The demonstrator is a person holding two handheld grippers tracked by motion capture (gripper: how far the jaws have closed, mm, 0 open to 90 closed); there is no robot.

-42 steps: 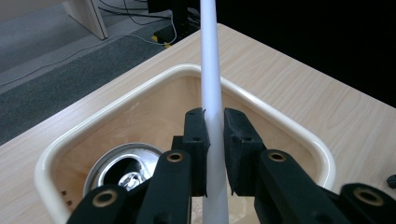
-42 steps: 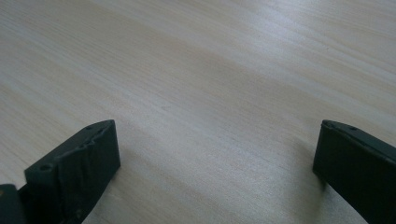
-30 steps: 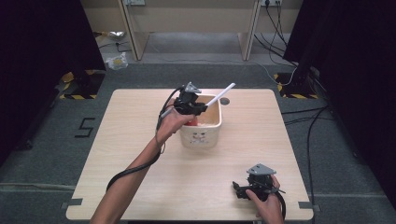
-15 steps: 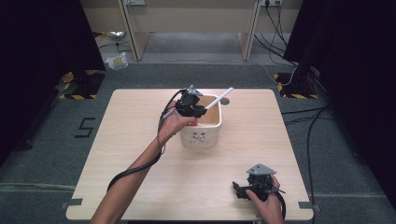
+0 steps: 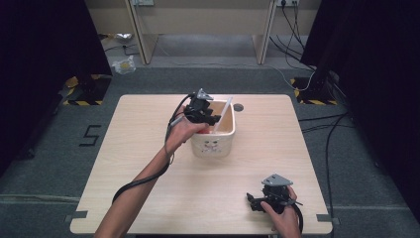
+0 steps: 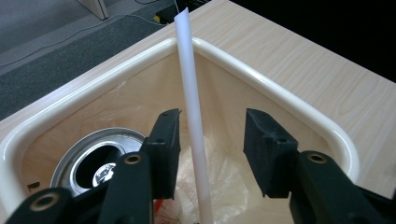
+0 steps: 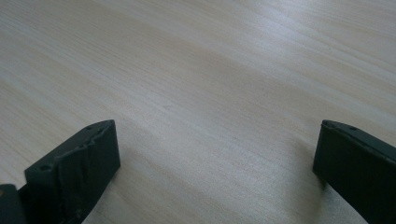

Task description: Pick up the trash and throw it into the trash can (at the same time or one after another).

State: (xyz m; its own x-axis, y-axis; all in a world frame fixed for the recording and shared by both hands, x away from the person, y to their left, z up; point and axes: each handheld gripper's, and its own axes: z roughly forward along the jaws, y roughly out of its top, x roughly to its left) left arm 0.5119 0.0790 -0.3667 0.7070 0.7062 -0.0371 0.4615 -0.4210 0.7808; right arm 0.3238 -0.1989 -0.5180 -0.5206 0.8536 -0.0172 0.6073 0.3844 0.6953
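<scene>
A cream bin [image 5: 213, 148] with a face drawn on its front stands at the middle of the table. A long white tube [image 5: 223, 115] leans inside it, its top past the far rim. My left gripper [image 5: 210, 119] hovers over the bin's left side. In the left gripper view its jaws have just been opening: the tube [image 6: 191, 93] stands between the pads, close to the left pad [image 6: 166, 149], and neither presses on it. My right gripper [image 5: 252, 202] rests at the front right of the table, open and with nothing in it [image 7: 217, 135].
Inside the bin [image 6: 289, 100] lie an open metal can [image 6: 93, 158] and crumpled clear plastic [image 6: 229, 186]. A small round hole [image 5: 238, 107] sits in the table behind the bin. Cables run over the floor at the right [image 5: 322, 124].
The left jaws have opened off the white tube. The tube, which slanted out to the right above the bin, now stands steeper and lower inside it. Both hands kept still.
</scene>
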